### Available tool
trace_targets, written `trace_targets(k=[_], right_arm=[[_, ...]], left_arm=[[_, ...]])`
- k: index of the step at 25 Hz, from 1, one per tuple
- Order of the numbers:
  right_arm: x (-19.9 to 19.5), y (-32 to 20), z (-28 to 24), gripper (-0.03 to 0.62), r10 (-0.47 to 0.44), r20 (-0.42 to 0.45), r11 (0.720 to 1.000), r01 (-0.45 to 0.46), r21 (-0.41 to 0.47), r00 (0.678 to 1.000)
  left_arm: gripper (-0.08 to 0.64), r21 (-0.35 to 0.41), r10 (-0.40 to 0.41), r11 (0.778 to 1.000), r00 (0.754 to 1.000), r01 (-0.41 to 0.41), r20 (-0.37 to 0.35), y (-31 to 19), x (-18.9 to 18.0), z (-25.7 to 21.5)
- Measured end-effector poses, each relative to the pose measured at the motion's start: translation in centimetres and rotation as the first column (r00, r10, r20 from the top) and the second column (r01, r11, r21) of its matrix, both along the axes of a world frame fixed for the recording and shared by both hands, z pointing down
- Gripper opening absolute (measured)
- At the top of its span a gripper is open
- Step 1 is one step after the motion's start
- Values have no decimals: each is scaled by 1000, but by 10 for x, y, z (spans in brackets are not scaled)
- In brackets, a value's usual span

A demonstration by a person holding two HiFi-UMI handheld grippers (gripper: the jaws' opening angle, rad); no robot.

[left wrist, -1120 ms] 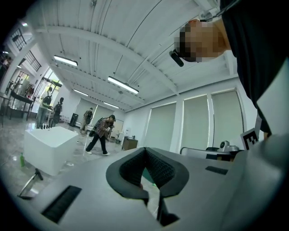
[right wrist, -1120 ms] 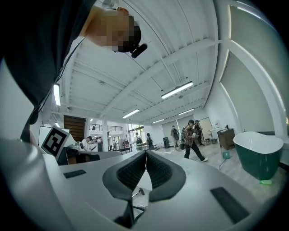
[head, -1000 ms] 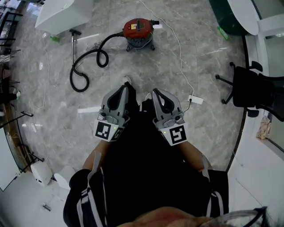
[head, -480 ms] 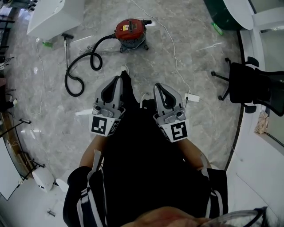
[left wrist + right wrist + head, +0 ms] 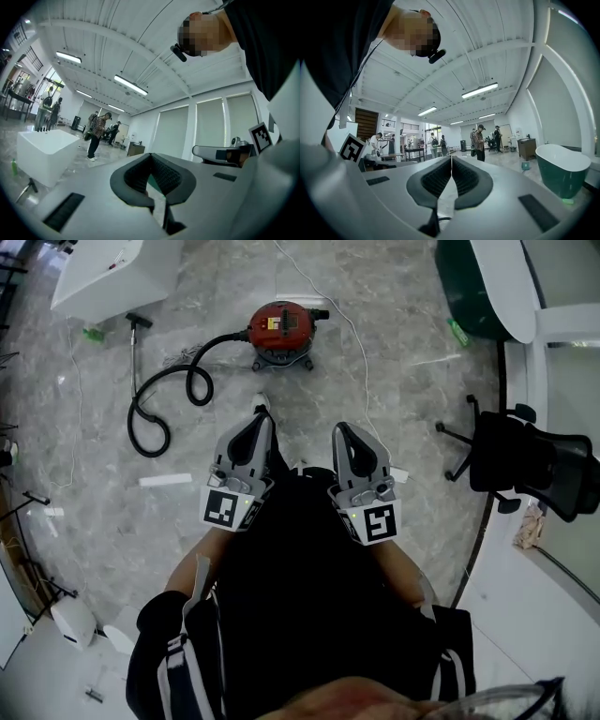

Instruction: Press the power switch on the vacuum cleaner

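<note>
In the head view a red and grey vacuum cleaner (image 5: pixel 281 331) stands on the marble floor at top centre, its black hose (image 5: pixel 161 399) looping left to a wand (image 5: pixel 133 343). My left gripper (image 5: pixel 258 424) and right gripper (image 5: pixel 344 434) are held side by side close to my body, well short of the vacuum, both pointing toward it. Each is shut with nothing between its tips. The left gripper view shows its closed jaws (image 5: pixel 151 155) against the room; the right gripper view shows its jaws (image 5: pixel 451 158) meeting at the tip. The vacuum is in neither gripper view.
A white cord (image 5: pixel 361 352) runs across the floor from past the vacuum to a power strip (image 5: pixel 399 474). A black office chair (image 5: pixel 525 465) stands at right, a dark green tub (image 5: pixel 473 282) top right, a white tub (image 5: pixel 112 273) top left. People stand far off in the room.
The view has shifted, so the vacuum sits lower in the head view and a little closer. Both grippers stay shut and close to my body.
</note>
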State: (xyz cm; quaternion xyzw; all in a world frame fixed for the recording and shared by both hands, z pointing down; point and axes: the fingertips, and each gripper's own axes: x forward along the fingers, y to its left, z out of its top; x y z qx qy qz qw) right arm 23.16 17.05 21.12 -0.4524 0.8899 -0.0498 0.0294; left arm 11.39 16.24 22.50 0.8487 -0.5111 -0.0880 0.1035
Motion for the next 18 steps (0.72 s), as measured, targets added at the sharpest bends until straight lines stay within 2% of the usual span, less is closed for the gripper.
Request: trace_targets(k=[4, 8, 12, 15, 18], right_arm=[[-30, -53, 9, 18, -7, -36, 999, 5, -50, 999], [-62, -102, 23, 18, -10, -42, 994, 5, -111, 999], [-97, -147, 29, 18, -55, -80, 991, 44, -124, 995], [-121, -179, 30, 18, -57, -110, 993, 46, -105, 992], [-136, -210, 38, 18, -29, -123, 995, 16, -103, 992]], left_arm=[[18, -54, 13, 998, 1000, -13, 15, -40, -20, 11], [18, -38, 61, 998, 995, -58, 74, -71, -35, 15], [18, -83, 22, 996, 999, -19, 35, -115, -66, 26], [18, -69, 21, 997, 1000, -19, 23, -140, -86, 22], [18, -60, 38, 998, 998, -35, 41, -160, -104, 23]])
